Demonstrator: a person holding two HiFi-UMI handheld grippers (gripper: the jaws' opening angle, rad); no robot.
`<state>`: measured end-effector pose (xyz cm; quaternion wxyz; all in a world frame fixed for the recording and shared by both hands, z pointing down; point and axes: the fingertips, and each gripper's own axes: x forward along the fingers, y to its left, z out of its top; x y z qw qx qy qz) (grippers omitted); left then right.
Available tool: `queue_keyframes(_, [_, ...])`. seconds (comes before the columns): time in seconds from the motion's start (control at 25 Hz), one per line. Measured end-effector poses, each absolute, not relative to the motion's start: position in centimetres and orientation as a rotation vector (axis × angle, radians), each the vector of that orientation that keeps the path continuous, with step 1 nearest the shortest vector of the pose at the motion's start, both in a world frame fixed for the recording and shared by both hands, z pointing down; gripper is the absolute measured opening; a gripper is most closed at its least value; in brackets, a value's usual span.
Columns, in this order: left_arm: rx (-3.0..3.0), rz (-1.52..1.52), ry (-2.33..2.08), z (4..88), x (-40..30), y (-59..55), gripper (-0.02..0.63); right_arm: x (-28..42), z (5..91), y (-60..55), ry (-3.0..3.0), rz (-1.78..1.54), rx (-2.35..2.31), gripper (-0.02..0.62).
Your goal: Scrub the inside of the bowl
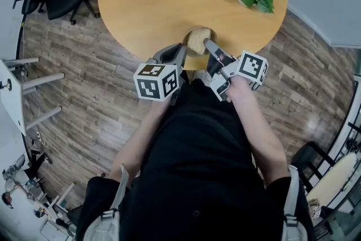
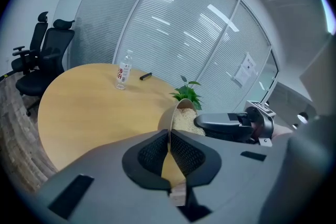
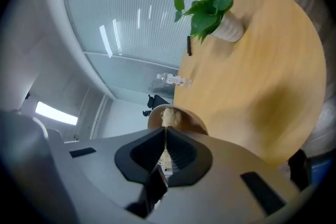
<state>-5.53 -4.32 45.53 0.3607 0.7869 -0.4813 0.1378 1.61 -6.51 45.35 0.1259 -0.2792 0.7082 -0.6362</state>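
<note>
Left gripper has its jaws pinched tight on the rim of the tan bowl. The bowl is tipped up just ahead of those jaws, at the near edge of the round wooden table; whether it rests on the wood I cannot tell. Inside the bowl, right in front of the left jaws, sits the beige scrub sponge, filling much of the hollow. To the right of it, the right gripper reaches into the bowl's mouth with its jaws closed down on a thin edge of that sponge. In the head view the two gripper tips almost meet at the bowl. Far off to the left of the left gripper, two black office chairs stand on the wood floor. Straight ahead across the table are a clear water bottle and a dark pen just beside it. Further right, behind the bowl, a small potted plant stands well apart from both grippers.
</note>
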Motion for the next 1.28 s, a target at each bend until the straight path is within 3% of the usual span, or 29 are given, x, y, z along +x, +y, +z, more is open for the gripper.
queue_keyframes(0.2, [2.049, 0.371, -1.209, 45.4, -5.1, -3.7, 0.023, -0.3, 44.5, -5.2, 2.648, -1.581, -0.820, 0.025])
queue_keyframes(0.68, [2.032, 0.342, -1.165, 45.5, -5.1, -2.9, 0.023, -1.7, 47.5, -2.2, 3.831, -0.487, -0.400, 0.025])
queue_keyframes(0.96, [2.020, 0.346, -1.144, 45.8, -5.2, -2.5, 0.023, -1.0, 48.6, -2.1, 4.071, 0.729, -0.203, 0.025])
queue_keyframes(1.16, [1.998, 0.366, -1.122, 46.5, -5.2, -2.1, 0.023, -0.1, 47.8, -3.7, 3.827, 1.751, -0.194, 0.025])
queue_keyframes(1.28, [1.999, 0.340, -1.108, 46.2, -5.0, -2.1, 0.023, -0.1, 47.2, -4.2, 3.629, 2.140, -0.232, 0.025])
